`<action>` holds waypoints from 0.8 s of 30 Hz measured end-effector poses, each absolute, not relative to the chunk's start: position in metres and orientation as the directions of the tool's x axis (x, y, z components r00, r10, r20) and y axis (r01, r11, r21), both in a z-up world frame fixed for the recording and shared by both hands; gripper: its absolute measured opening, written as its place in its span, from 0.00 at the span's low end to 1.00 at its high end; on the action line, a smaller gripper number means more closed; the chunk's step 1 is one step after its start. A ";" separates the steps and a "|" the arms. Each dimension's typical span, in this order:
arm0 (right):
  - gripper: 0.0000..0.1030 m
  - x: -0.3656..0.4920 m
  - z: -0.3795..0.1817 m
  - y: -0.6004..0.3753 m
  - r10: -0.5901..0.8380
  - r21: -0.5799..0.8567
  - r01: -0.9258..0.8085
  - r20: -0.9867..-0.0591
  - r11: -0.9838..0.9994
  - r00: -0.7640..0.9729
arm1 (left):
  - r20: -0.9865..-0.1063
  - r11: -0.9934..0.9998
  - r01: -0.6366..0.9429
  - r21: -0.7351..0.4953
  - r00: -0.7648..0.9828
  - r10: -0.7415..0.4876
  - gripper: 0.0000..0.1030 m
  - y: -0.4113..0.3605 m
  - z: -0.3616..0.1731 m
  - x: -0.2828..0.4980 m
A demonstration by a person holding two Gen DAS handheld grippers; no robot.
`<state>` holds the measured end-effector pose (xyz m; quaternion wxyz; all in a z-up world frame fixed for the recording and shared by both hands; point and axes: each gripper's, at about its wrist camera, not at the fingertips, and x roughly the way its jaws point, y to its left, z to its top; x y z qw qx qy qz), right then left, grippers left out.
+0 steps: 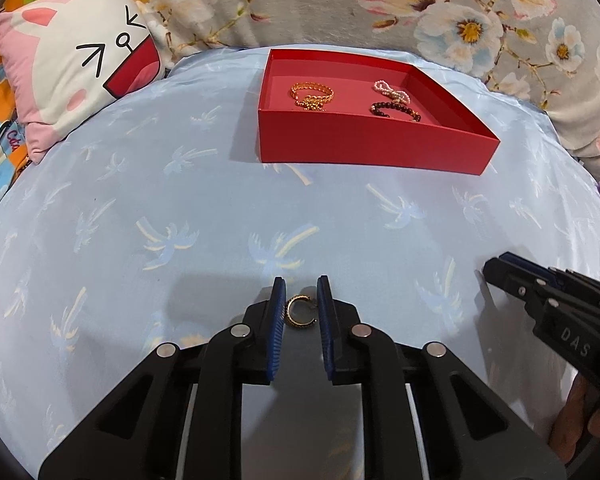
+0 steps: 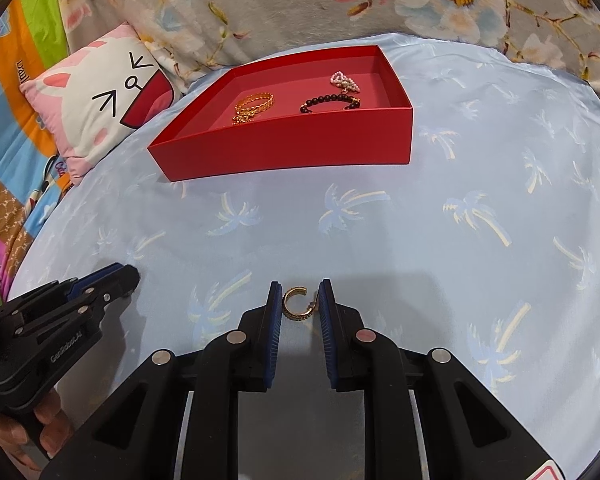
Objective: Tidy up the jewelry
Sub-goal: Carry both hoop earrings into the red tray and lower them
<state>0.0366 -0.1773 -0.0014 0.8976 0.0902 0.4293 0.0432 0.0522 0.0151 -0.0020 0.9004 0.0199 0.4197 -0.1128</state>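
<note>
Since the red box (image 1: 376, 148) keeps jewelry together, the left gripper (image 1: 301, 287) pinches a gold ring (image 1: 300, 312), and the right gripper (image 2: 300, 286) seemingly pinches a second gold ring (image 2: 296, 305), both probably going there.

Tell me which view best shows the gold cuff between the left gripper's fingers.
Left wrist view: the gold cuff sits centred between the pads of the left gripper, its open C clear. Right wrist view shows that gripper only side-on, its cuff hidden.

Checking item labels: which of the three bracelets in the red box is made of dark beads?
The dark bead bracelet, front right in the red box, just before the pearl bracelet; the gold chain bracelet lies left.
</note>
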 end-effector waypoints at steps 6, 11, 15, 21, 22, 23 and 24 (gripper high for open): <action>0.17 0.036 -0.001 -0.177 0.156 0.201 0.000 -0.762 0.980 0.629 | -0.761 0.967 0.249 -0.053 0.617 -0.200 0.14 0.017 0.002 0.037; 0.17 0.033 0.000 -0.176 0.160 0.206 0.000 -0.758 0.978 0.632 | -0.753 0.961 0.269 -0.059 0.621 -0.220 0.14 0.017 0.009 0.027; 0.17 0.029 0.001 -0.177 0.164 0.212 -0.001 -0.755 0.977 0.634 | -0.737 0.956 0.285 -0.070 0.632 -0.242 0.14 0.016 0.021 0.020; 0.17 0.029 0.012 -0.185 0.176 0.227 -0.004 -0.744 0.974 0.645 | -0.719 0.947 0.307 -0.096 0.637 -0.280 0.14 0.010 0.039 0.026; 0.17 0.031 0.016 -0.188 0.185 0.237 -0.009 -0.738 0.972 0.649 | -0.715 0.944 0.312 -0.110 0.635 -0.293 0.15 0.009 0.044 0.033; 0.17 0.034 0.020 -0.191 0.190 0.240 -0.013 -0.735 0.971 0.652 | -0.710 0.941 0.316 -0.120 0.635 -0.303 0.14 0.008 0.049 0.038; 0.17 0.038 0.025 -0.194 0.187 0.235 -0.015 -0.732 0.972 0.656 | -0.706 0.940 0.317 -0.125 0.637 -0.309 0.14 0.007 0.052 0.042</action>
